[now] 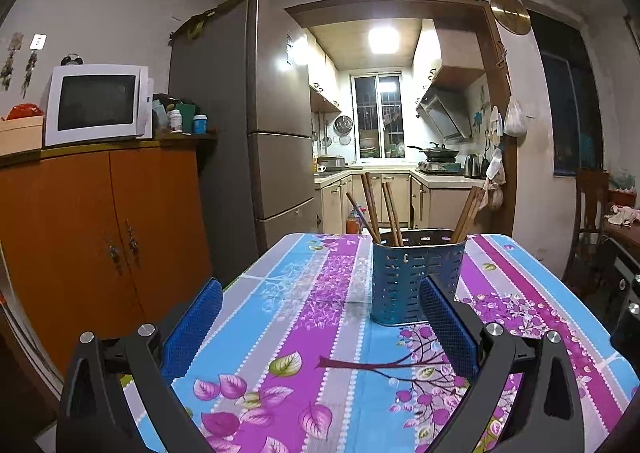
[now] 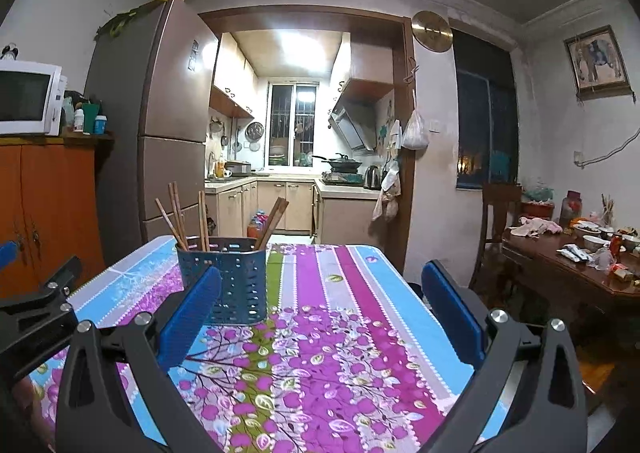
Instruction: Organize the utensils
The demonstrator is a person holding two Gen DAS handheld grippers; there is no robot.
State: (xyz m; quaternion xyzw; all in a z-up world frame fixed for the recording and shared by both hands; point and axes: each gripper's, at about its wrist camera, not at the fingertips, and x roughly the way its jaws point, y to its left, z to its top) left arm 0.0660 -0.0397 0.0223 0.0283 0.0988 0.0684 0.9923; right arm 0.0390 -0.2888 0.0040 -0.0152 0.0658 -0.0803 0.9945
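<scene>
Holder point(image 1: 416, 277) stands on worktop point(image 1: 304, 333) nr far edge, chopsticks point(image 1: 372, 209) upright in it. Fridge point(image 1: 240, 113) behind worktop's far-left corner; microwave point(image 1: 96, 103) on cabinet point(image 1: 100, 221) left of fridge.

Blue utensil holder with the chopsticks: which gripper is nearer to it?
Left, by a small margin. The left gripper faces the blue utensil holder with its right finger overlapping it; the right gripper sits off to the holder's right, and only its left finger overlaps the holder.
</scene>
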